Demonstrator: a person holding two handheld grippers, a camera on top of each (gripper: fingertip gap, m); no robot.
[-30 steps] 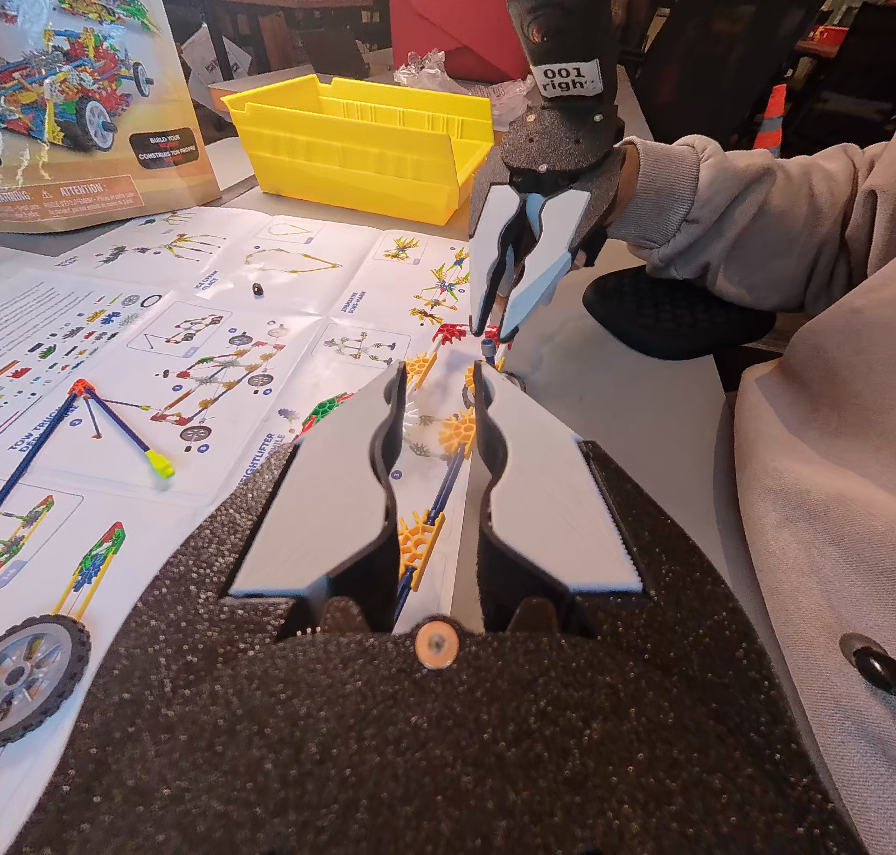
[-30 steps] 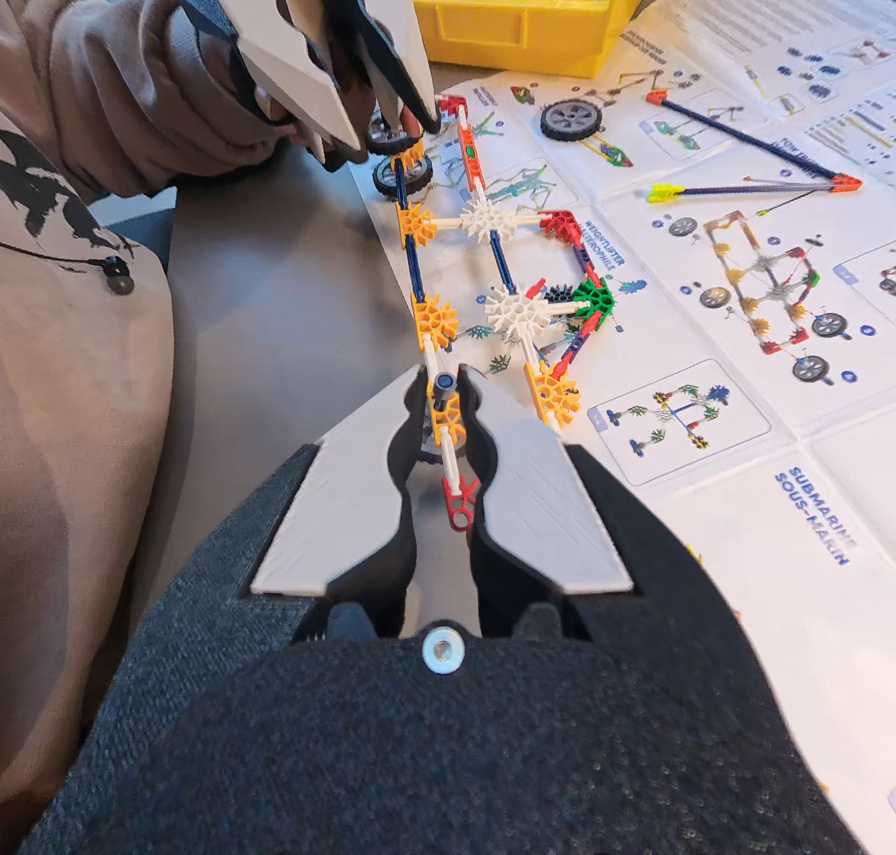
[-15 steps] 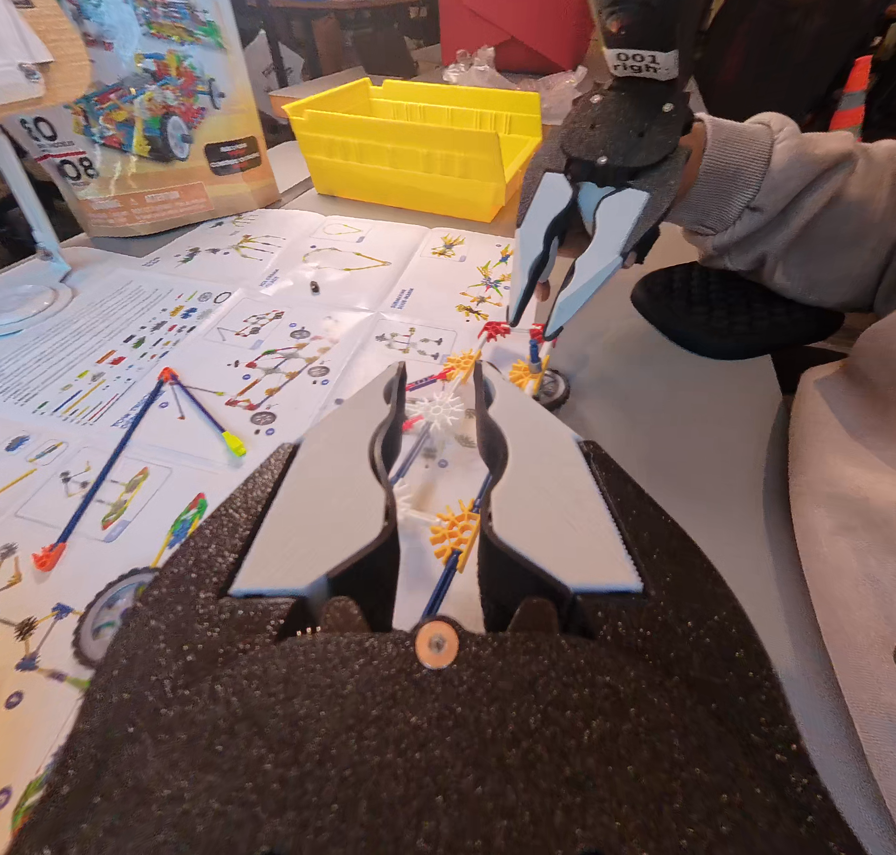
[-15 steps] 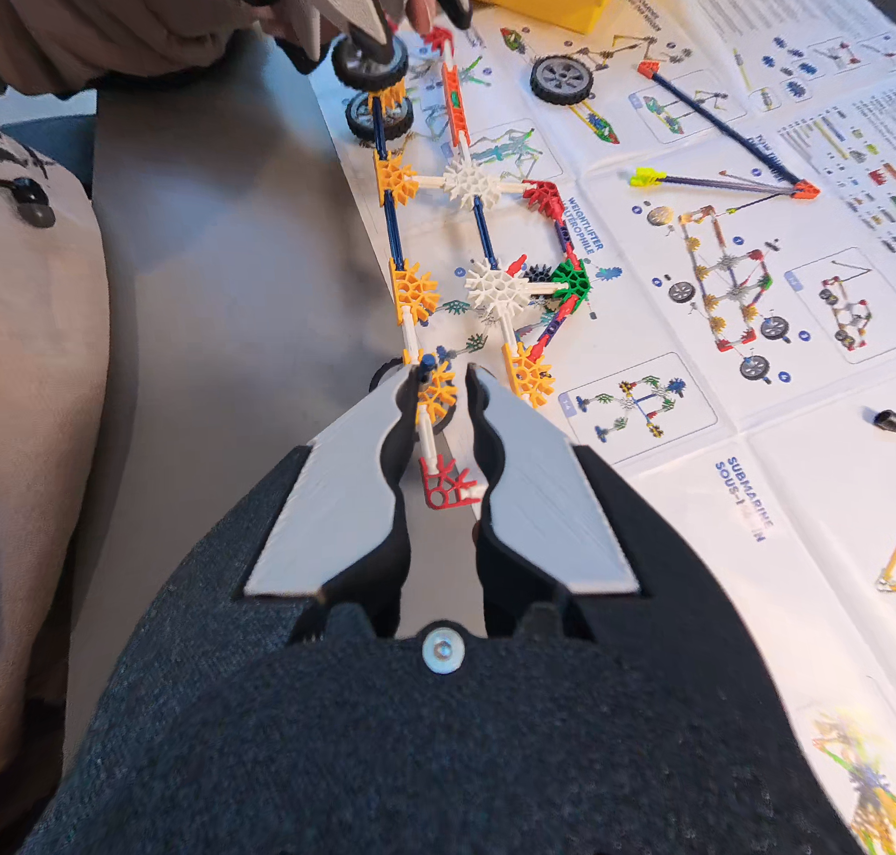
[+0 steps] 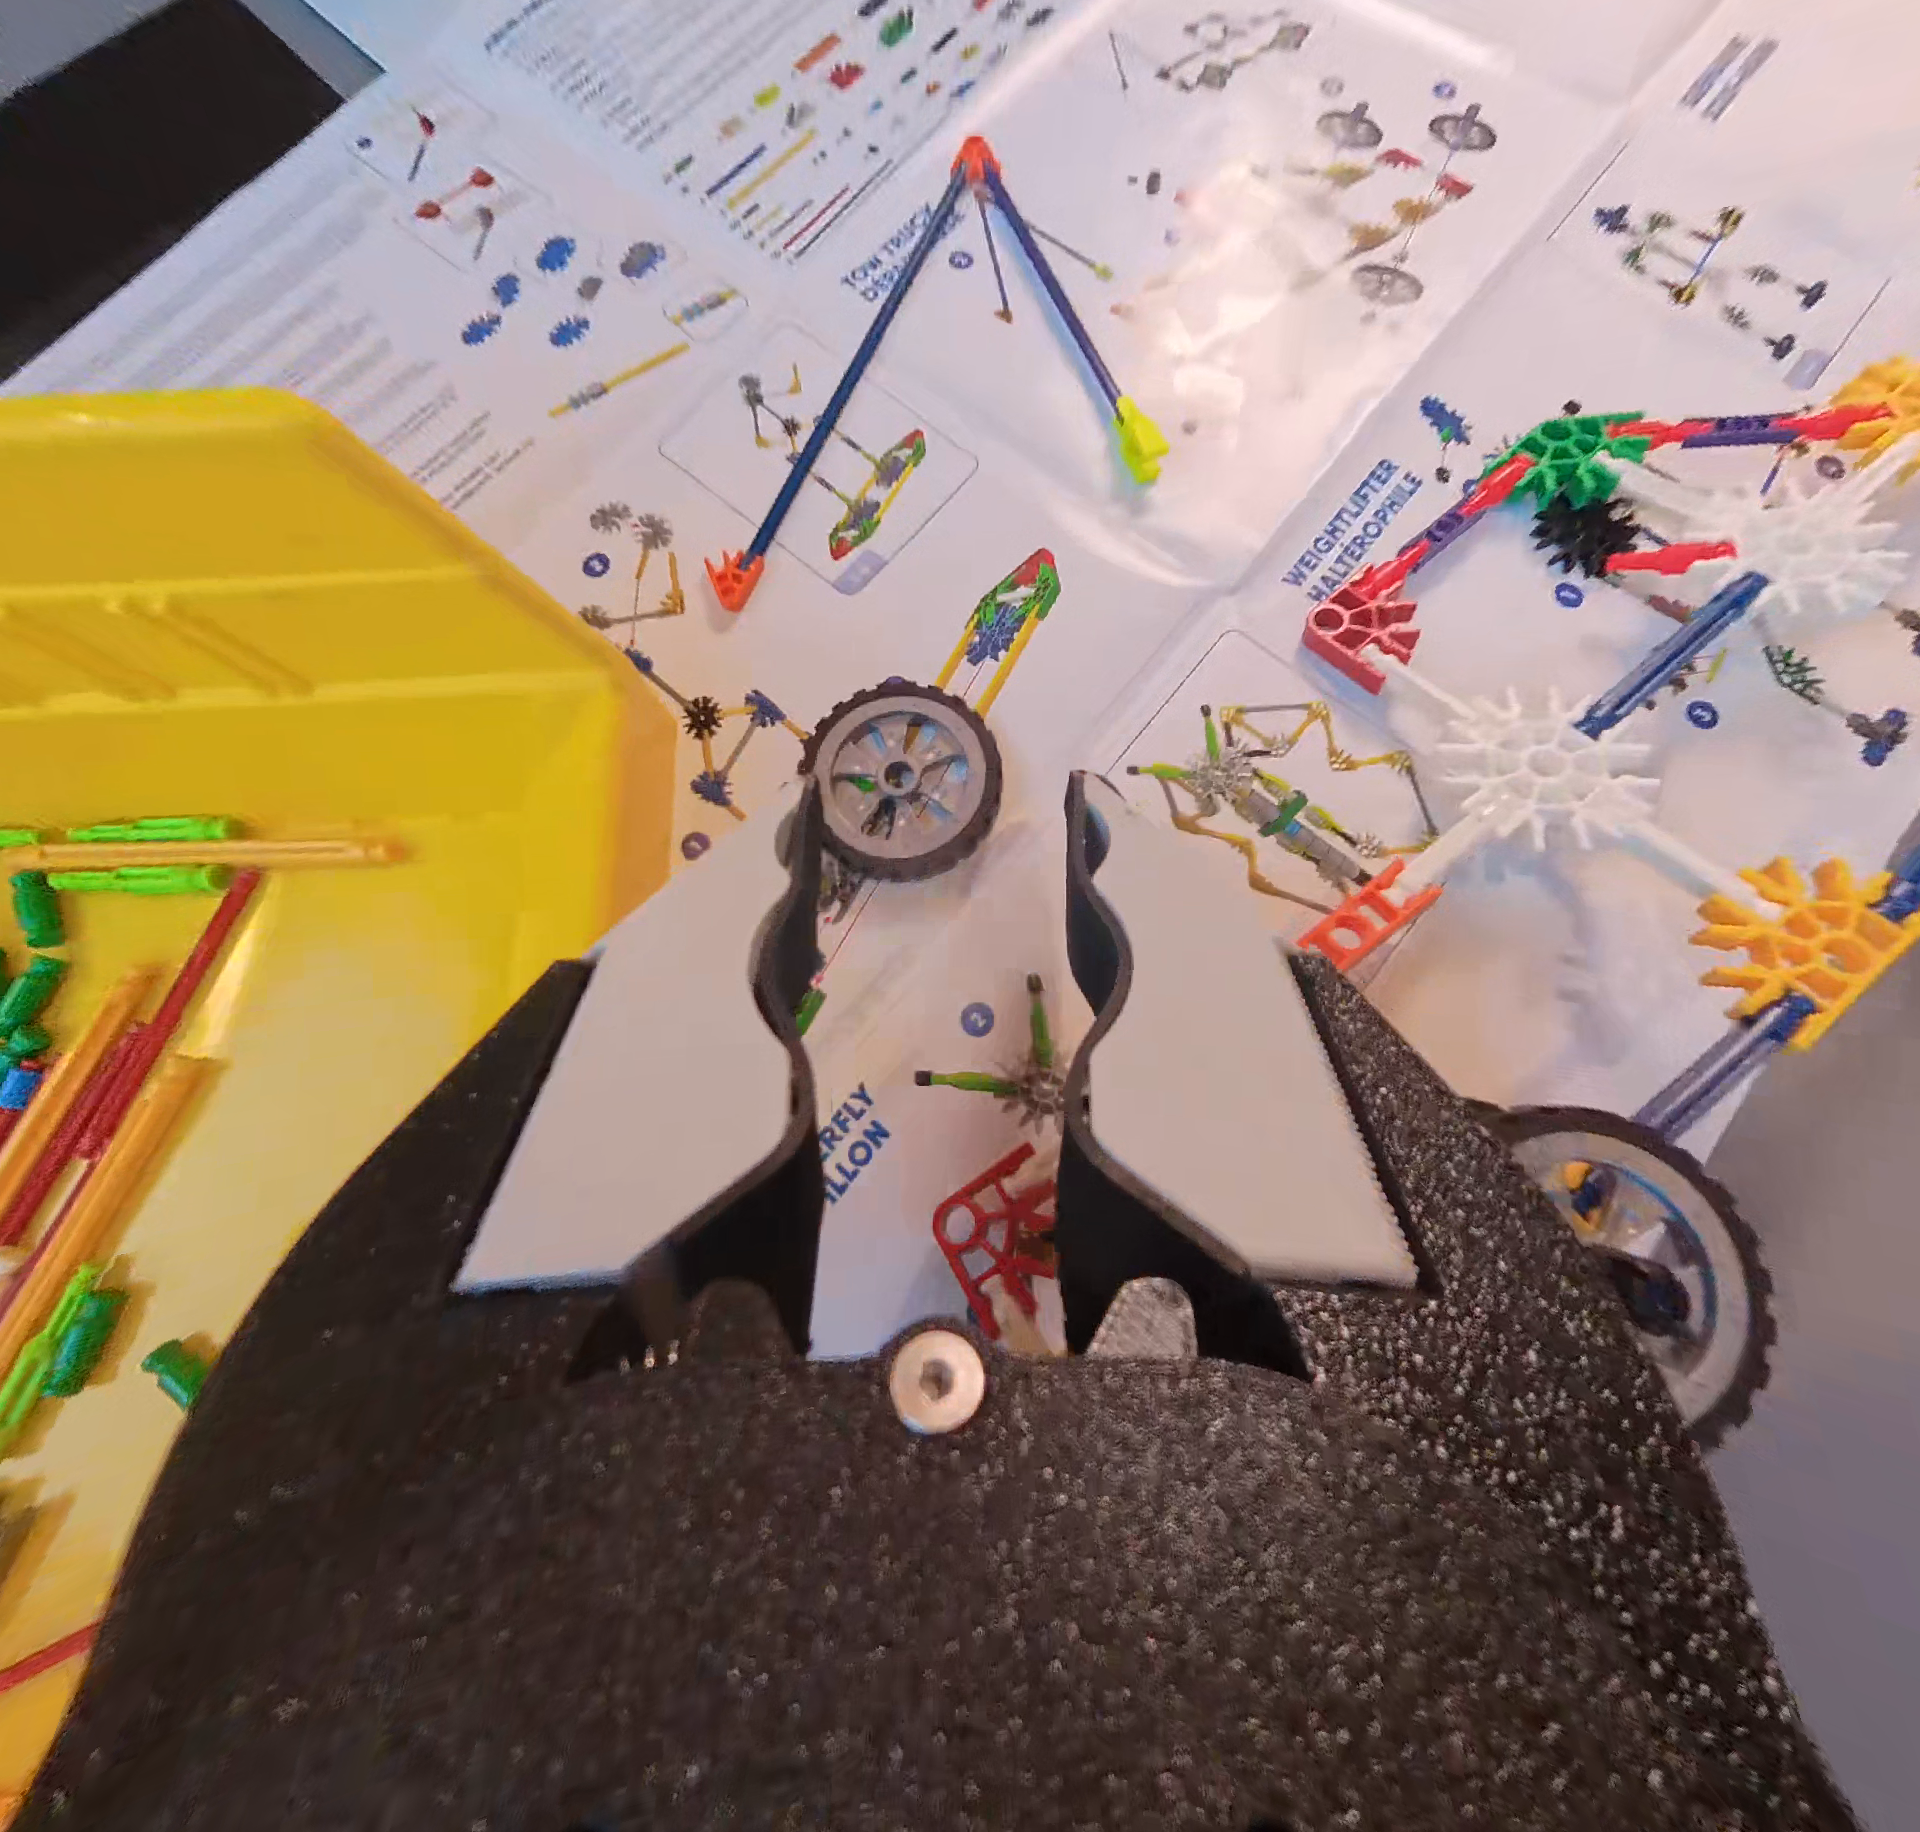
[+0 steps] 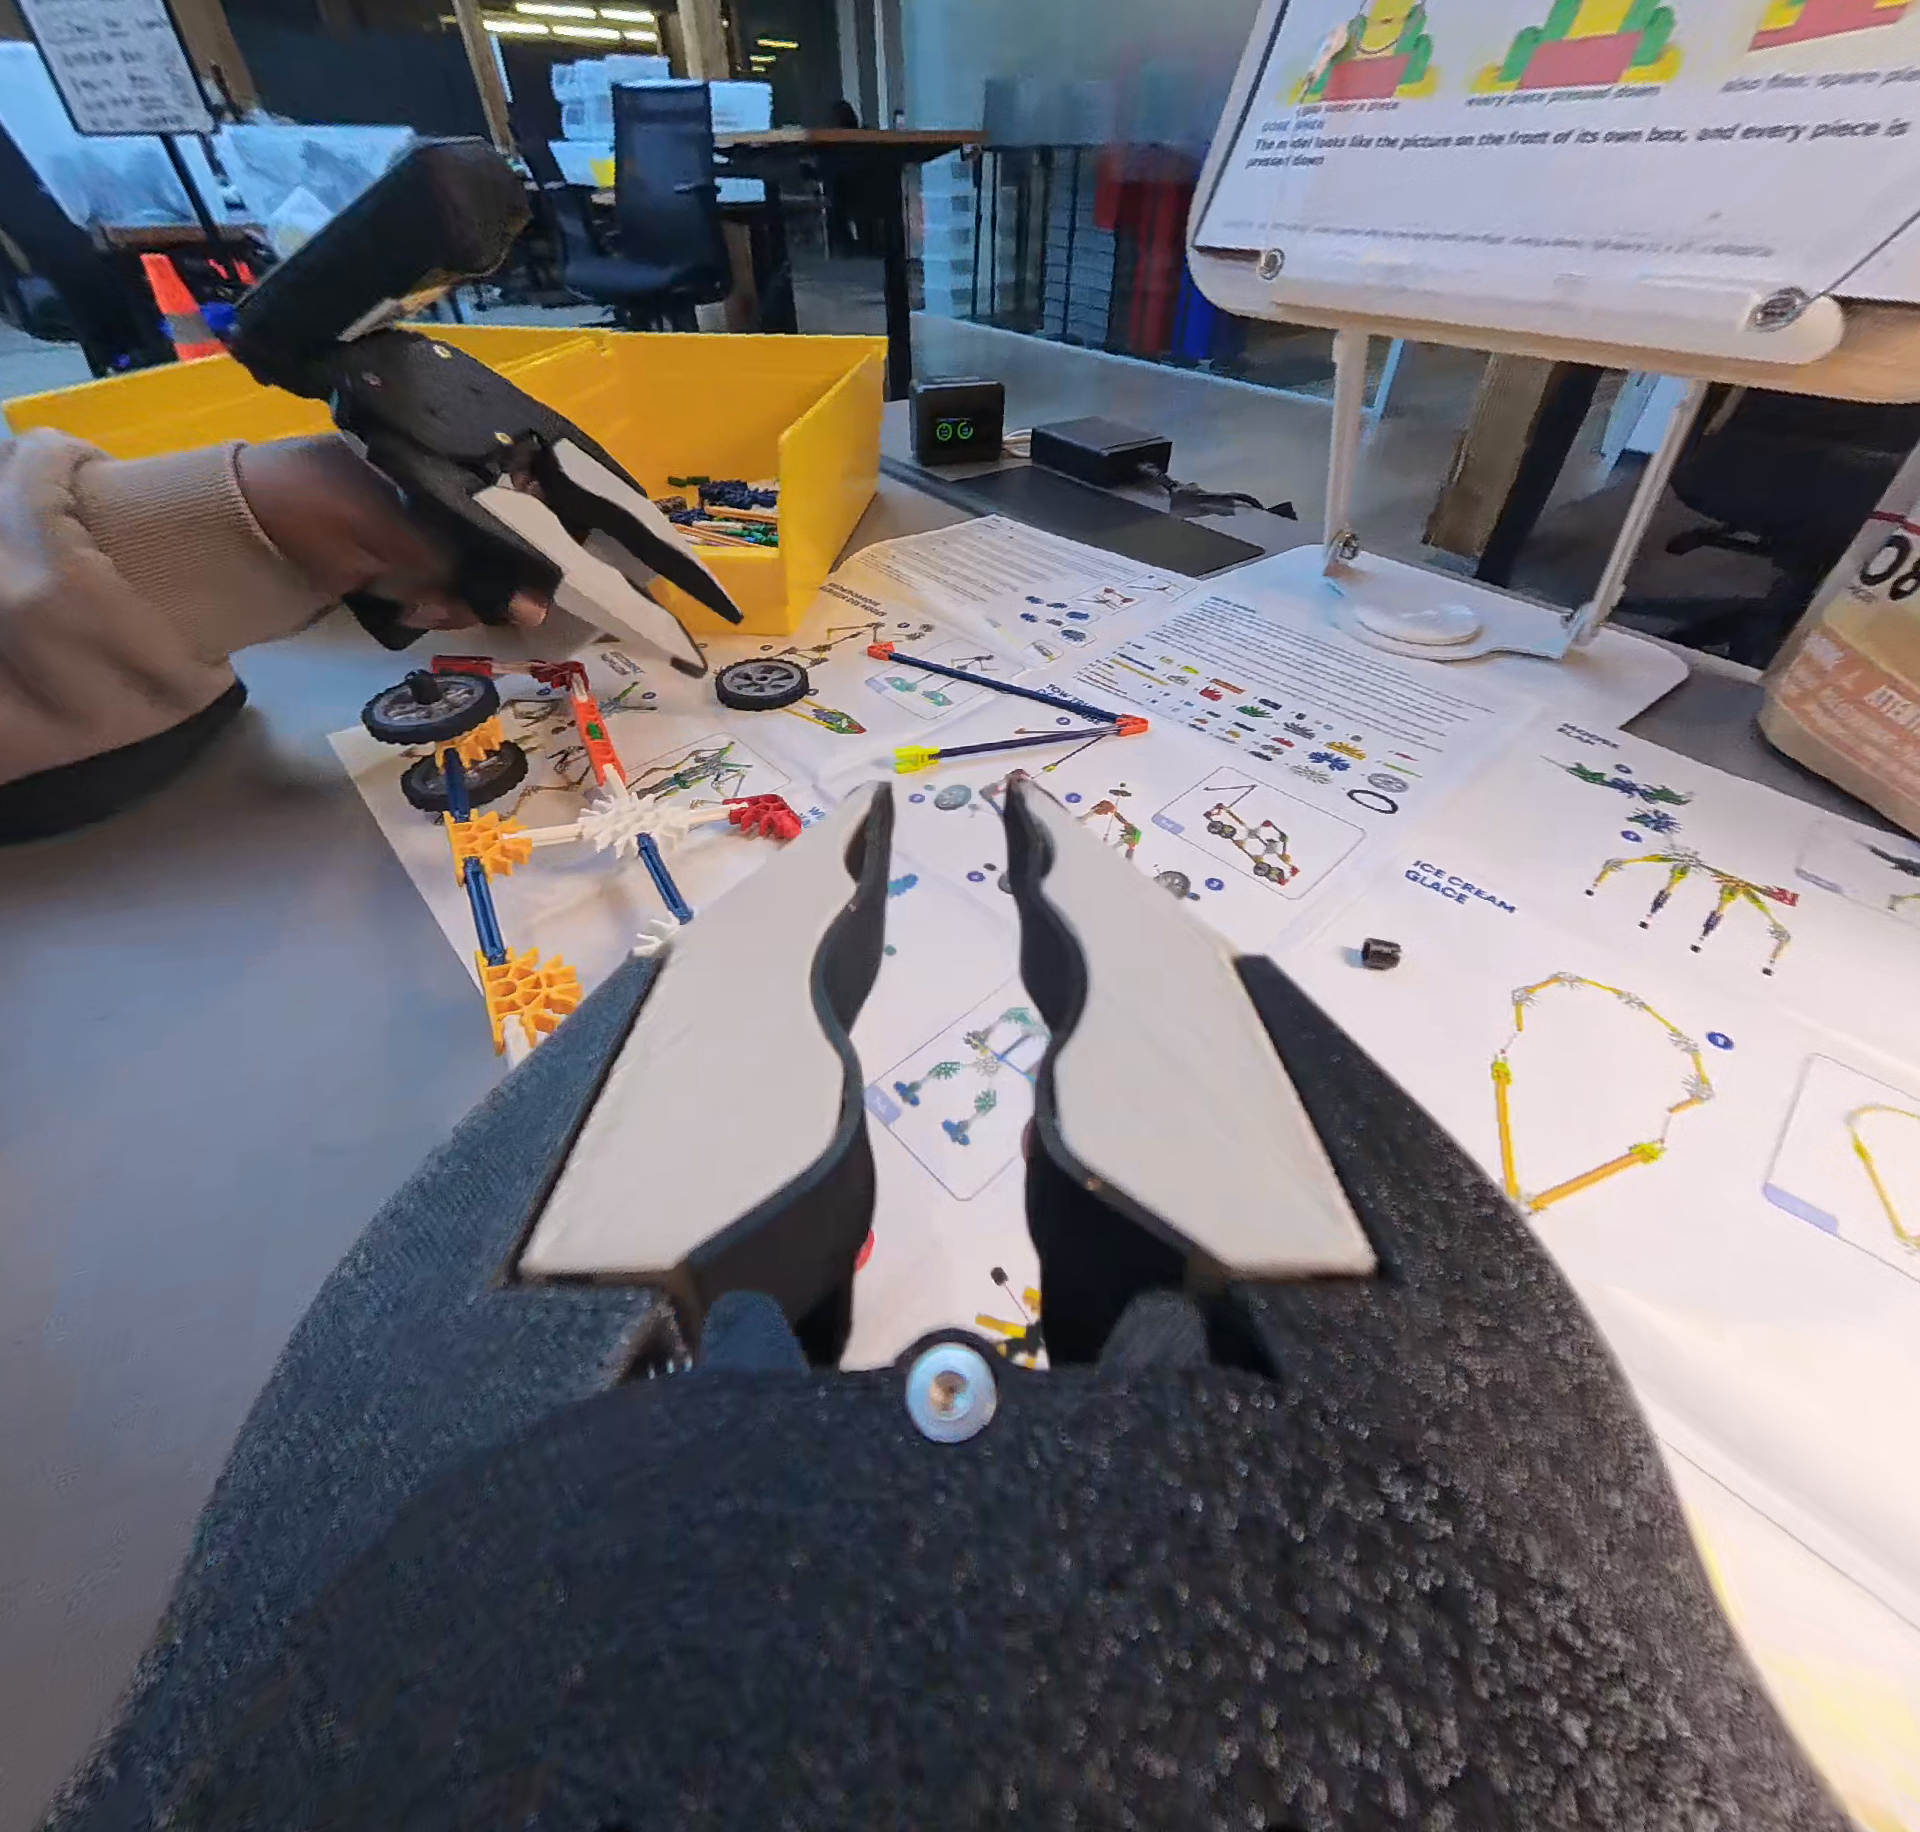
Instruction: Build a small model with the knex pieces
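Hovering with fingers apart, the left claw (image 5: pixel 940 795) has a loose wheel (image 5: pixel 905 776) just ahead; the right claw (image 6: pixel 945 795) hangs part-open, empty, above the instruction sheet (image 6: pixel 1455 951).

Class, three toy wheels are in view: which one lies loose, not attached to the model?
The grey-hubbed black wheel lying flat on the instruction sheet beside the yellow bin; the others sit on the model's axle.
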